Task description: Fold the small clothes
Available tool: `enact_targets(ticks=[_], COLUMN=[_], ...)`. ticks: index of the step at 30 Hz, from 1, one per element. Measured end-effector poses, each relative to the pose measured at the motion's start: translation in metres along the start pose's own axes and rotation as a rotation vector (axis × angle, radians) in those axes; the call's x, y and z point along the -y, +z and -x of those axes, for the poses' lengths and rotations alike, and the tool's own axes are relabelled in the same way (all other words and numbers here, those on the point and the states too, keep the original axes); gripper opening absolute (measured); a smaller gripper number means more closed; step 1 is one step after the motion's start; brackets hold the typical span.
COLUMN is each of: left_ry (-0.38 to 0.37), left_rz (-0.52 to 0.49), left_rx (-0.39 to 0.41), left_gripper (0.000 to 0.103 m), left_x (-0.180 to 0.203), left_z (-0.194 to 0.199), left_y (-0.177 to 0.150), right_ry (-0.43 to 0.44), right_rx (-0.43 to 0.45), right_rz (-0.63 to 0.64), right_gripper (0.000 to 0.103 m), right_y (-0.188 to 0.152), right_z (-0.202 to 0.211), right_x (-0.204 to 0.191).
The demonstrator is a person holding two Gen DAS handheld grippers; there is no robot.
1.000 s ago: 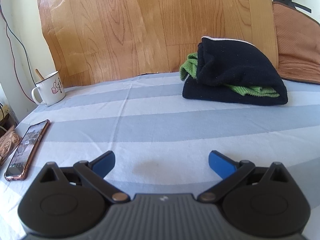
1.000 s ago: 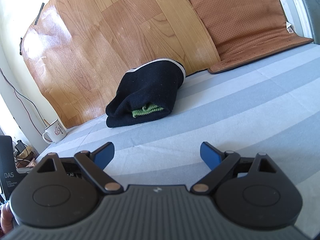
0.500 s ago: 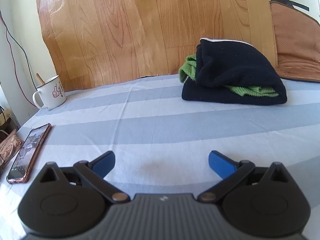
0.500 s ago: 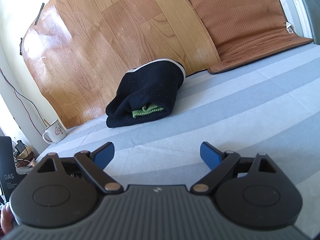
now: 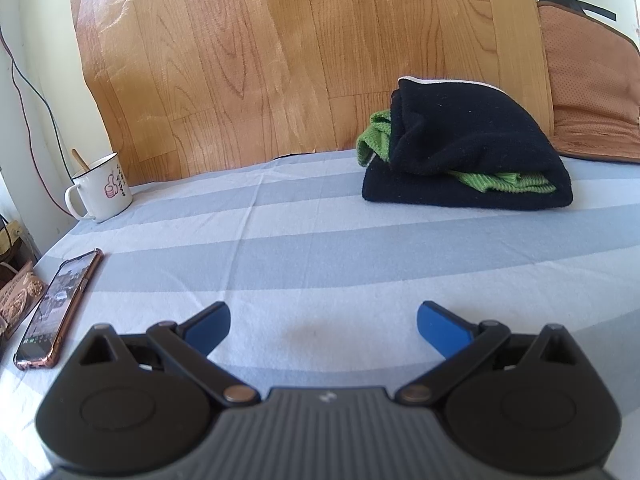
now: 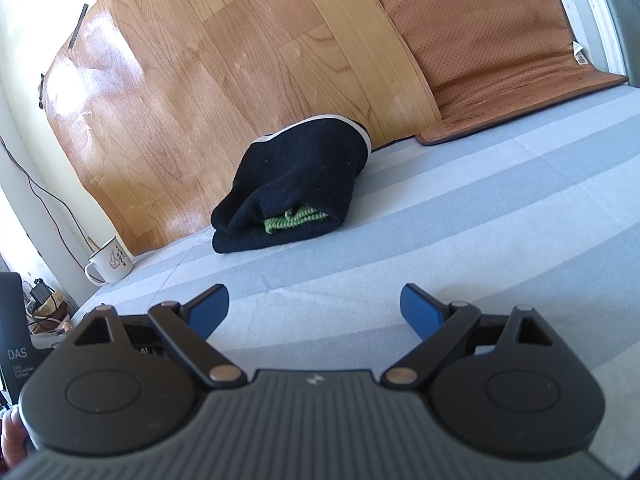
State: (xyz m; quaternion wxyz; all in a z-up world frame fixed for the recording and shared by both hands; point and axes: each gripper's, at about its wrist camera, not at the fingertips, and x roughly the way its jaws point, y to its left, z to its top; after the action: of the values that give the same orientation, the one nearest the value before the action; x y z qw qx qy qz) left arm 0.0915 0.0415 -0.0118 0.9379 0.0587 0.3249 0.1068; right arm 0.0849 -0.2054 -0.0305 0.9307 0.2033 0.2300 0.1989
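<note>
A folded black garment (image 5: 472, 152) with green knit cloth (image 5: 504, 182) tucked inside lies at the back of the striped sheet, against the wood-pattern board. It also shows in the right wrist view (image 6: 296, 196), green edge (image 6: 294, 220) peeking out in front. My left gripper (image 5: 323, 322) is open and empty, low over the sheet, well short of the bundle. My right gripper (image 6: 315, 308) is open and empty too, also well in front of the bundle.
A white mug (image 5: 102, 188) with a spoon stands at the back left, also in the right wrist view (image 6: 109, 261). A phone (image 5: 60, 304) lies near the left edge. A brown padded mat (image 6: 492, 48) leans at the back right. The striped sheet (image 5: 320, 248) covers the surface.
The left wrist view has shifted slightly, with the phone and mug sliding a little left and down. The right gripper has held still. Both grippers stay open.
</note>
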Motion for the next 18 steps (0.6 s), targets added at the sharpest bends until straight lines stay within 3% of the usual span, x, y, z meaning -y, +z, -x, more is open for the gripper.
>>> enact_targets(ticks=[18], left_ry=[-0.018], left_rz=[-0.016], left_rx=[0.029], left_gripper=[0.103], left_x=[0.0017], left_z=[0.0038], left_y=[-0.0004], right_ry=[-0.001], right_rx=[0.001], right_rz=[0.006], right_gripper=[0.094], right_y=[-0.0021], right_z=[-0.0024], right_x=[-0.0004])
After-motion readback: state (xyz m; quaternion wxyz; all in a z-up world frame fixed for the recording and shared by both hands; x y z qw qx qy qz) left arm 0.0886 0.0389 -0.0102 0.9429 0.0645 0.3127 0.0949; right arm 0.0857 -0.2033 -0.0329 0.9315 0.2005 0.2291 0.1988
